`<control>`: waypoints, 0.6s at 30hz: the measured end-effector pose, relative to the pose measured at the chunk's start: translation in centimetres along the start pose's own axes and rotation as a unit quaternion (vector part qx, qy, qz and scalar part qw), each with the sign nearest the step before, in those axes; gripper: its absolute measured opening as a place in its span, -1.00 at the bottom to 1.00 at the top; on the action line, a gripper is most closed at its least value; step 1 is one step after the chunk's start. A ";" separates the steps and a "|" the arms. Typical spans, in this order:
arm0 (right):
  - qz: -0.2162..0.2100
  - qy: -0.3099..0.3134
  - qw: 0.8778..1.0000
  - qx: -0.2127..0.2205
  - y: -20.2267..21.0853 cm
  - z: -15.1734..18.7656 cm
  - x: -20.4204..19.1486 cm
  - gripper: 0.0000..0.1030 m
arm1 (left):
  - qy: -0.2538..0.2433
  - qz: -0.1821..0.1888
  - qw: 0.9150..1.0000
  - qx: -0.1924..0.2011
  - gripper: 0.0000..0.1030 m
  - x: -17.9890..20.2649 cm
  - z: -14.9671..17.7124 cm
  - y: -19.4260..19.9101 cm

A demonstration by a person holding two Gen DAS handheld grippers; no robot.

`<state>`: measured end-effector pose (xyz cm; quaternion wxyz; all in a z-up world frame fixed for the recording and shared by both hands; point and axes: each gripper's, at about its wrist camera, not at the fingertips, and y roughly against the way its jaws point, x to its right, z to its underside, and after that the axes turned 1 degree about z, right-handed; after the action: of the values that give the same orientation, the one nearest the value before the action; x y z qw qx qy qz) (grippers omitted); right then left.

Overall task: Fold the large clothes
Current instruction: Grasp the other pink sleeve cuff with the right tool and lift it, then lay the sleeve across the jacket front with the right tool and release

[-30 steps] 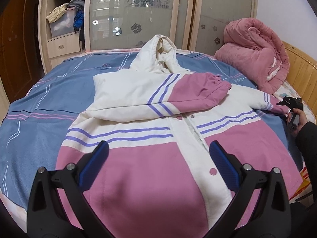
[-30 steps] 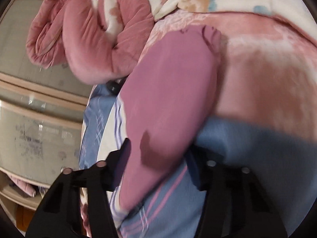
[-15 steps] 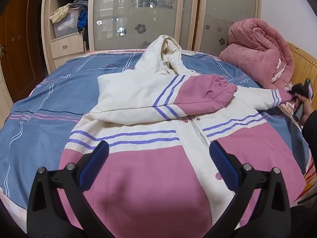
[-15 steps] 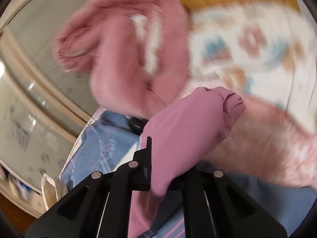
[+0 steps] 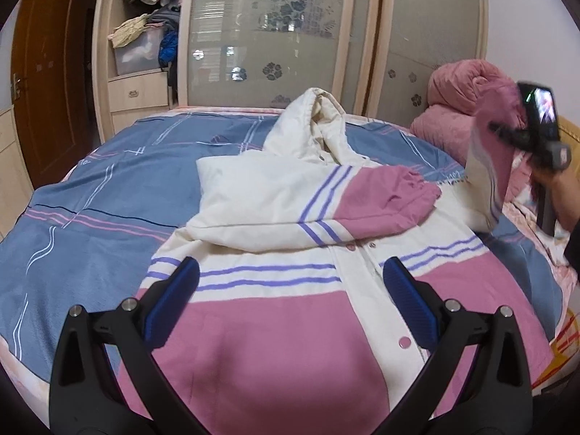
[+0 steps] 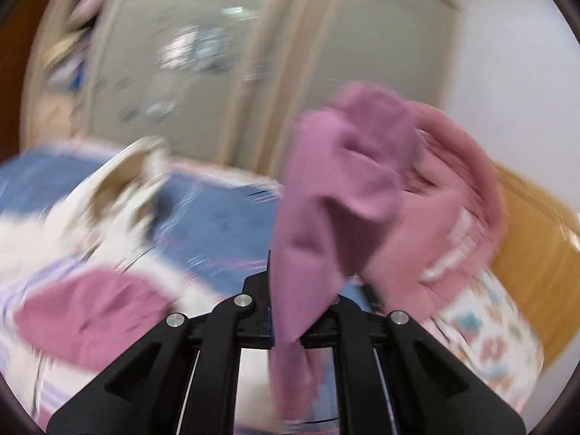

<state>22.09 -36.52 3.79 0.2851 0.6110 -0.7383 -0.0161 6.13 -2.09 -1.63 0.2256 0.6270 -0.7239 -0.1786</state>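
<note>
While the left gripper (image 5: 290,290) hovers low over the near hem with its blue-padded jaws spread wide and nothing between them, a pink and white jacket (image 5: 290,344) lies flat, front up, on a bed (image 5: 90,195) covered in blue cloth with pink and white lines. One sleeve (image 5: 326,203) is folded across the chest, its pink cuff pointing right. Purple stripes cross the body and that sleeve, and a row of snaps runs down the front. At the right edge of the left view, a person's hand (image 5: 558,181) holds the right gripper (image 6: 290,311) raised above the bed, with the jacket's other sleeve (image 5: 489,166) lifted off the cover. The right view, blurred, shows that gripper's jaws clamped on the pink cuff end (image 6: 337,195) of this sleeve, the fabric standing up between them. Beyond the chest lies the white hood (image 5: 311,127). Farther right, a pink quilt (image 5: 464,108) is bundled by a wooden headboard (image 6: 536,246). Behind the bed stands a wardrobe (image 5: 275,36) with frosted flowered doors and an open shelf of clothes.
</note>
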 end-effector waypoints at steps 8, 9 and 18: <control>-0.071 0.119 0.988 -0.061 -1.6 4.8 -13.8 -0.83 | 0.032 -0.028 0.999 -0.004 0.96 -2.4 -0.8 -1.0; -0.068 0.132 0.986 -0.075 -2.2 5.5 -14.7 -0.82 | 0.033 -0.031 0.999 -0.004 0.96 -2.6 -0.8 -1.1; -0.091 0.059 0.990 -0.084 1.6 6.3 -13.4 0.85 | 0.050 -0.038 0.998 -0.014 0.96 -3.6 -1.0 -2.2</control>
<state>19.11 -25.93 -6.27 0.3761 0.6496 -0.6572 -0.0680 8.91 1.17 -2.37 0.2630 0.6590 -0.6849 -0.1656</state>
